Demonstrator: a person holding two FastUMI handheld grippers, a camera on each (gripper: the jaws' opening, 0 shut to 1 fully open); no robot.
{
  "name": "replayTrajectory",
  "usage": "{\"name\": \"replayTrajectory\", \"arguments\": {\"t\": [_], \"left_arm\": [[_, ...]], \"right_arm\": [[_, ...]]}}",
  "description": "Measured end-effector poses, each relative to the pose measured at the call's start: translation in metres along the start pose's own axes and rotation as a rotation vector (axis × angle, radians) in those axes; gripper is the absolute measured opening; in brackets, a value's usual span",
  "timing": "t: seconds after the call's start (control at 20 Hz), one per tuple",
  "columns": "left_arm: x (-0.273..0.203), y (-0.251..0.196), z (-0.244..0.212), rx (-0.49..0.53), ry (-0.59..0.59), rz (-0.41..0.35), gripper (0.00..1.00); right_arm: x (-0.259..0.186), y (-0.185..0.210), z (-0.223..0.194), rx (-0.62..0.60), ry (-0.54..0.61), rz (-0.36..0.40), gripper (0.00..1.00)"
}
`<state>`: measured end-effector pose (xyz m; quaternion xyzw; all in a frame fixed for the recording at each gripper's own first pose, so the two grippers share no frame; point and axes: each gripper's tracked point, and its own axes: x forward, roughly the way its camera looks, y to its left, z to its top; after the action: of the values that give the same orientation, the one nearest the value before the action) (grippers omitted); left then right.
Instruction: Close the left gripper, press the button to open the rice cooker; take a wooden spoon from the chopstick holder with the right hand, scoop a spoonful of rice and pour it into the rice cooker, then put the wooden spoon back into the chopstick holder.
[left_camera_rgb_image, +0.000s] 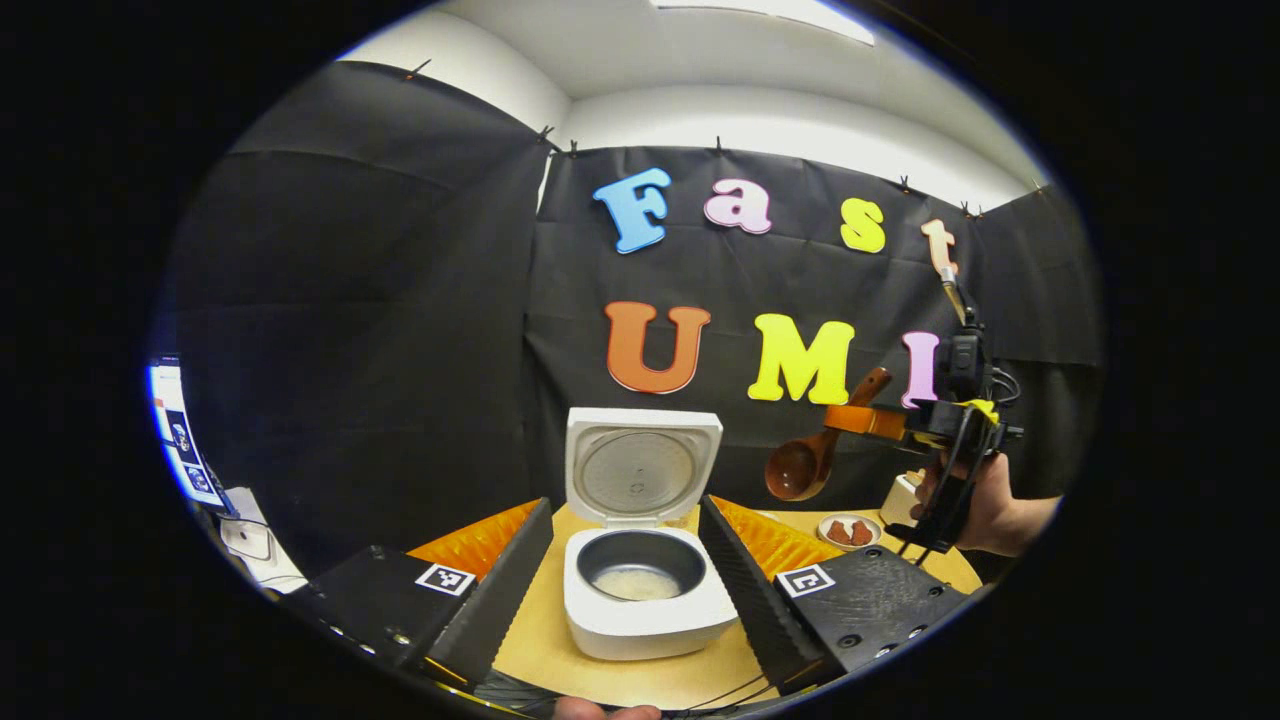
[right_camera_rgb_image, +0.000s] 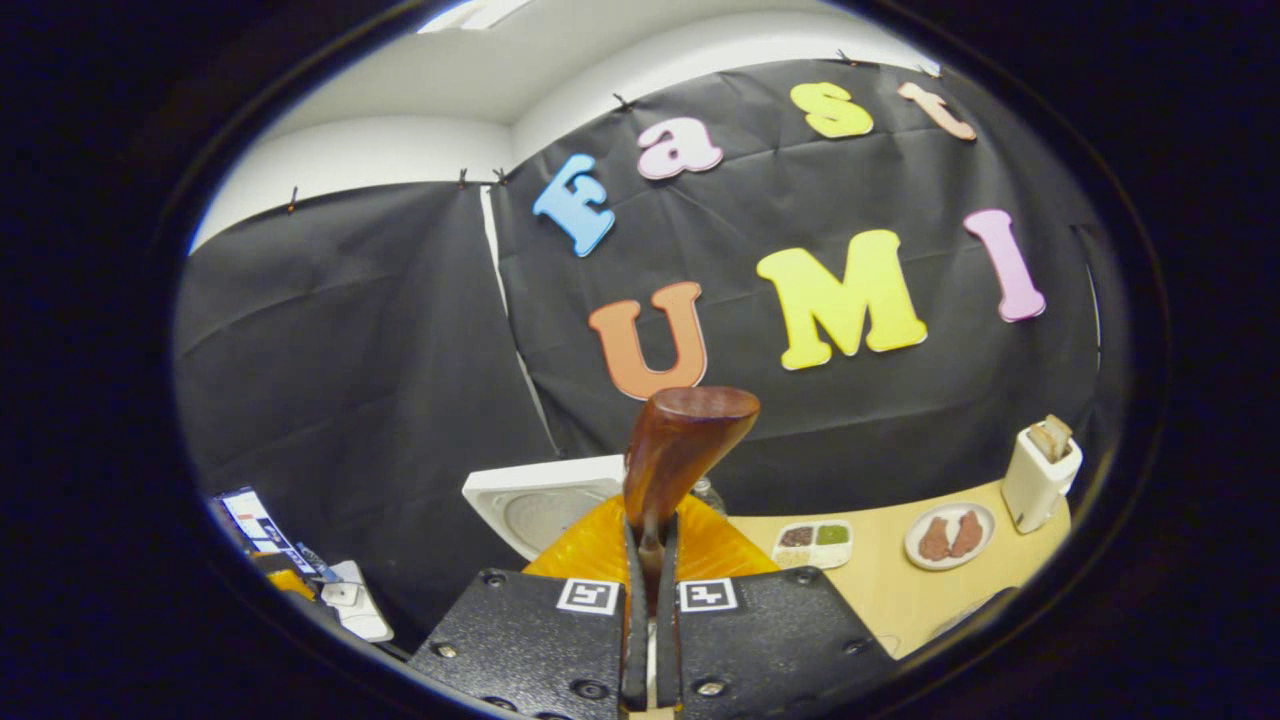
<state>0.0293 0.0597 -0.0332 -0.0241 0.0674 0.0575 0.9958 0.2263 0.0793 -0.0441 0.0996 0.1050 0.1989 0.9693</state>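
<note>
The white rice cooker (left_camera_rgb_image: 650, 615) stands open on the wooden table, its lid (left_camera_rgb_image: 640, 470) upright and some white rice in the dark inner pot (left_camera_rgb_image: 637, 575). My left gripper (left_camera_rgb_image: 625, 510) is open, its fingers spread on either side of the cooker, holding nothing. Up to the right of the cooker, my right gripper (left_camera_rgb_image: 850, 417) is shut on the handle of the wooden spoon (left_camera_rgb_image: 800, 468), whose bowl hangs tilted and looks bare. In the right gripper view the spoon (right_camera_rgb_image: 680, 450) rises from between the shut fingers of the right gripper (right_camera_rgb_image: 650, 545), with the cooker lid (right_camera_rgb_image: 530, 505) behind it.
A person's hand (left_camera_rgb_image: 990, 515) holds the right gripper. On the table's right side stand a white toaster (right_camera_rgb_image: 1040, 470), a plate (right_camera_rgb_image: 948, 535) with brown food and a small compartment tray (right_camera_rgb_image: 815, 545). A screen (left_camera_rgb_image: 180, 440) sits at the far left.
</note>
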Motion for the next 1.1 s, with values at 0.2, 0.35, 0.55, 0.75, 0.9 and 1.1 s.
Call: {"name": "replayTrajectory", "arguments": {"t": [0.2,0.35,0.55,0.75,0.9,1.1], "left_arm": [[0.020,-0.041,0.003,0.001,-0.003,-0.042,0.94],[0.031,-0.071,0.004,-0.009,-0.008,-0.071,0.94],[0.042,-0.104,-0.005,0.006,0.013,-0.095,0.94],[0.049,-0.125,-0.009,0.001,0.041,-0.102,0.94],[0.055,-0.136,-0.013,0.012,0.068,-0.097,0.94],[0.056,-0.141,-0.017,0.016,0.101,-0.082,0.94]], "right_arm": [[-0.049,-0.082,0.016,0.019,-0.025,-0.089,0.03],[-0.085,-0.154,0.017,0.054,-0.026,-0.197,0.08],[-0.124,-0.241,-0.002,0.086,0.001,-0.340,0.08],[-0.148,-0.314,-0.048,0.148,0.053,-0.460,0.09],[-0.150,-0.349,-0.096,0.206,0.111,-0.516,0.09],[-0.144,-0.369,-0.150,0.240,0.177,-0.549,0.08]]}}
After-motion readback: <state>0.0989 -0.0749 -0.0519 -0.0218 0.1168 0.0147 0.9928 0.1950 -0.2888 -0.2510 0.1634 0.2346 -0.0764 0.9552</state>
